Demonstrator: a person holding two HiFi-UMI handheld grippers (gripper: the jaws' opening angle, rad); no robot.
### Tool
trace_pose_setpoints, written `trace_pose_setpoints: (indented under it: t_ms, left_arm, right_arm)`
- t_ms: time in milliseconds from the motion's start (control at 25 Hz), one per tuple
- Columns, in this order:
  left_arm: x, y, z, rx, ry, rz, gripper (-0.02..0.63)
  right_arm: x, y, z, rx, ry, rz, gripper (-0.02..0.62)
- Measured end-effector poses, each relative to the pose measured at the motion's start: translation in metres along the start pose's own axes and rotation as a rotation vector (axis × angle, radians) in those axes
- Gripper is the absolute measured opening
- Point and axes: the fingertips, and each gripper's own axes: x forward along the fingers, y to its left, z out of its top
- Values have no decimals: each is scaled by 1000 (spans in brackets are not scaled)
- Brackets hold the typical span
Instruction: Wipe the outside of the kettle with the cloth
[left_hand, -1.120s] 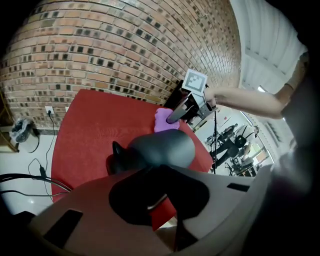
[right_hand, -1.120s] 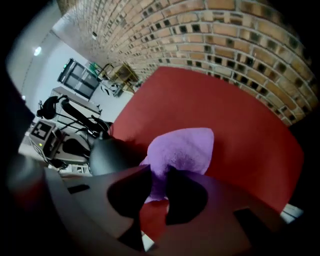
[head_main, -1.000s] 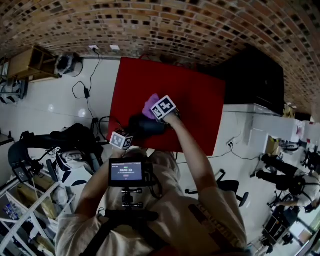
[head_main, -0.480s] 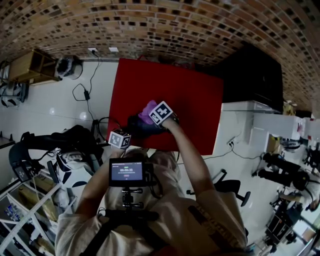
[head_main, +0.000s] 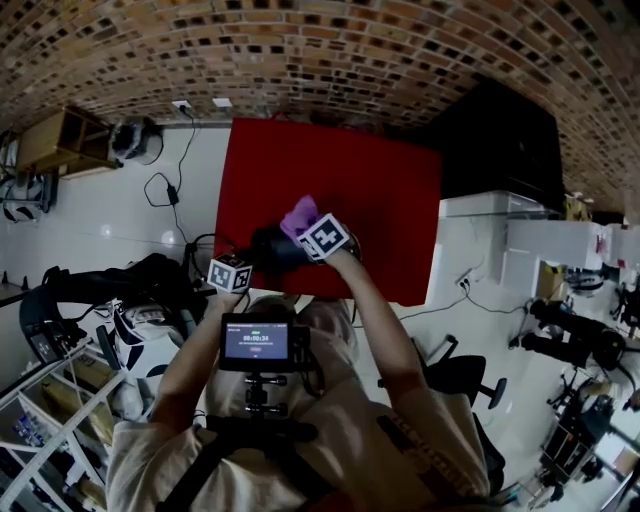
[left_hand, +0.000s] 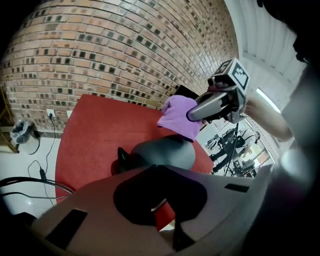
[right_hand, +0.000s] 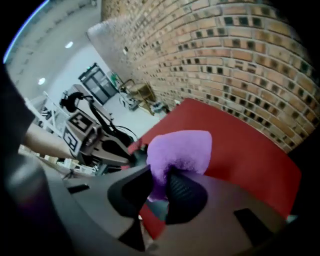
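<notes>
At the near left edge of the flat red rectangular tabletop (head_main: 385, 190), the left gripper (left_hand: 159, 200), a grey two-jaw tool with a marker cube on its back, points down towards the table from the person's left hand. Its dark jaws have just been closing and now stand together; I can make out nothing caught between them, only a strip of red surface below. Just beyond its tips stands the dark, rounded, grey-sheened kettle (left_hand: 167, 152), upright on the red top close to that near edge, a black part jutting from its left side. On the kettle's far right side the right gripper (right_hand: 161, 181) comes down at a slant, its jaws clamped on a fluffy purple cloth (right_hand: 181, 149) that bunches out past the pads. That cloth sits right at the kettle's upper far shoulder; whether it presses on the shell I cannot tell. Farther off, the red top runs bare to its far edge, and behind that rises a patterned brown brick wall (head_main: 350, 60).
</notes>
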Motion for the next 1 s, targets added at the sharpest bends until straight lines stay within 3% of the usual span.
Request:
trace_pose_setpoints:
  t_ms: [80,200,280,400,520,720,840,920,1000]
  left_arm:
    - [-6,9,-2,-14,4,33,3]
    - [-13,23,-12,-43,49,82,3]
    - [-14,25,-21,-46,80,76,3]
    - [-16,26,-33,-48,103,57,3]
    - [-15,25,-38,-61,98,37,3]
    - [-9,19,-39,-40,116,6,3]
    - [-6,17,-31,-14,121,5,3]
    - [-6,18,-24,1,119,10,3]
    - [-8,22,-19,7,117,20,3]
  right_arm:
    - [17,48,24,-72,-43,94,81]
    - [57,107,8,-117,84,234,81]
    - [75,119,-3,-157,127,251,81]
    - [71,99,-28,-127,147,218,81]
    - [43,66,-68,79,129,256,80]
    - [10,-26,-124,281,47,107,81]
    - [-1,-62,-152,312,48,-17,81]
    - [-14,-52,-148,319,9,2,81]
    - [-27,-20,-127,260,-37,51,81]
